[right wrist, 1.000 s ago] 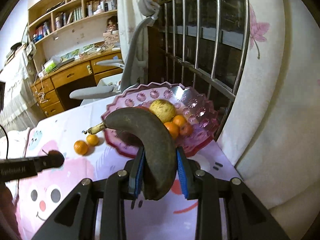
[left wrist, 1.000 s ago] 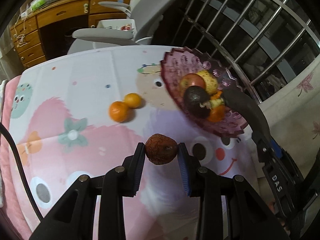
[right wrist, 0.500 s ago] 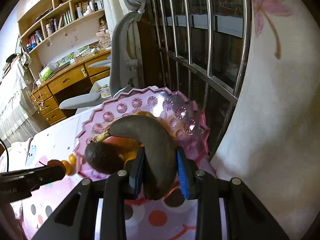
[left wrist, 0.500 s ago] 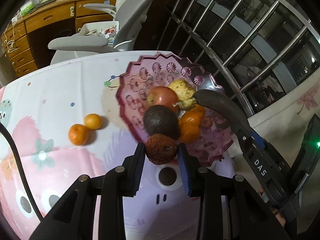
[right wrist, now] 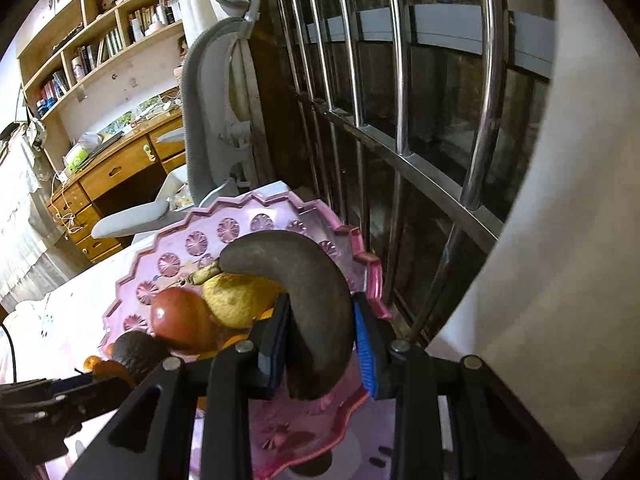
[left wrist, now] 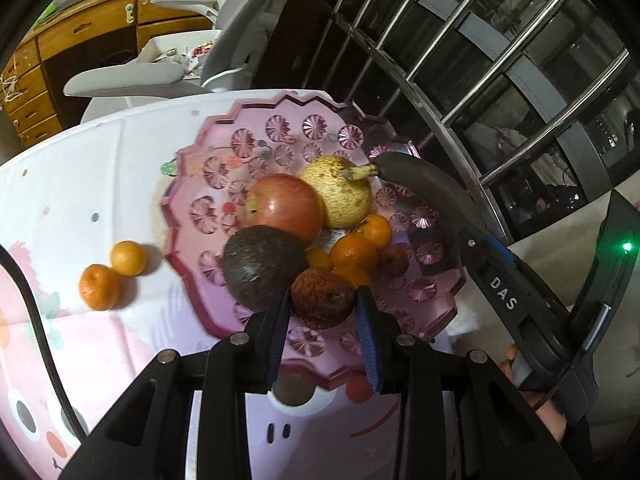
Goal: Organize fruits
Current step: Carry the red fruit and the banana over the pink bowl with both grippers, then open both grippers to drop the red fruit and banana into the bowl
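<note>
The left gripper (left wrist: 323, 304) pinches a wrinkled brown fruit (left wrist: 322, 298) at centre frame, over the near part of the pink glass bowl (left wrist: 256, 132), which holds an apple (left wrist: 285, 208), a pear (left wrist: 339, 192), a dark avocado (left wrist: 262, 266) and small oranges (left wrist: 354, 251). Two tangerines (left wrist: 112, 274) lie on the tablecloth (left wrist: 80, 184) at left. The right gripper (right wrist: 320, 344) clamps a blackened banana (right wrist: 308, 300) over the bowl's right rim.

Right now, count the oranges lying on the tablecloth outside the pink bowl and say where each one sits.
2. One orange lies left of the pink bowl; the other orange sits just up and right of it, nearer the bowl's rim. None seem hidden.
</note>
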Demonstrator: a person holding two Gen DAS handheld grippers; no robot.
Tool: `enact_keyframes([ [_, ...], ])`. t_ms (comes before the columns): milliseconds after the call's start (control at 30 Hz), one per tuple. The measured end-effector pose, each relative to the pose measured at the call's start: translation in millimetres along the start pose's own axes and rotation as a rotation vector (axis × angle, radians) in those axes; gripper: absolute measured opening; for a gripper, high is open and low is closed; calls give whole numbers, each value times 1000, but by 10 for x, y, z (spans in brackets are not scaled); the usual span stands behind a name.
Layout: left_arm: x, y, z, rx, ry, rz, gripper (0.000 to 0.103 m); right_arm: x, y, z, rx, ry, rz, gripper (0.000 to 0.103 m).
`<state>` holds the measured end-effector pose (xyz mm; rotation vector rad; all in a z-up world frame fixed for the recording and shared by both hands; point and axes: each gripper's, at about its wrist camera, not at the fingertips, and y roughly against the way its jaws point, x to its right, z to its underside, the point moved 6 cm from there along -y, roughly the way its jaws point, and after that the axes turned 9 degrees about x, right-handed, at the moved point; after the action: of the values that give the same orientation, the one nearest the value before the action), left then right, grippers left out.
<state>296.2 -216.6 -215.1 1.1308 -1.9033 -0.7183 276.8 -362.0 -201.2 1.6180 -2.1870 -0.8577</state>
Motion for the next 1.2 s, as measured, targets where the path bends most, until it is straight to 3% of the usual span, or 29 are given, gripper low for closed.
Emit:
enact_keyframes([
  [467, 169, -262, -11, -34, -21, -10, 32, 69, -249, 95, -77, -24, -7, 31],
  [600, 187, -248, -7, -32, -26, -25, 32, 51, -238, 164, -122, -52, -46, 35],
  [967, 150, -15, 0, 15, -36, -26, 49, -125, -36, 267, -151, -68, -111, 41],
  [1200, -102, 279, 2, 54, -40, -53, 64, -344, 177, 314, -142, -53, -114, 46],
])
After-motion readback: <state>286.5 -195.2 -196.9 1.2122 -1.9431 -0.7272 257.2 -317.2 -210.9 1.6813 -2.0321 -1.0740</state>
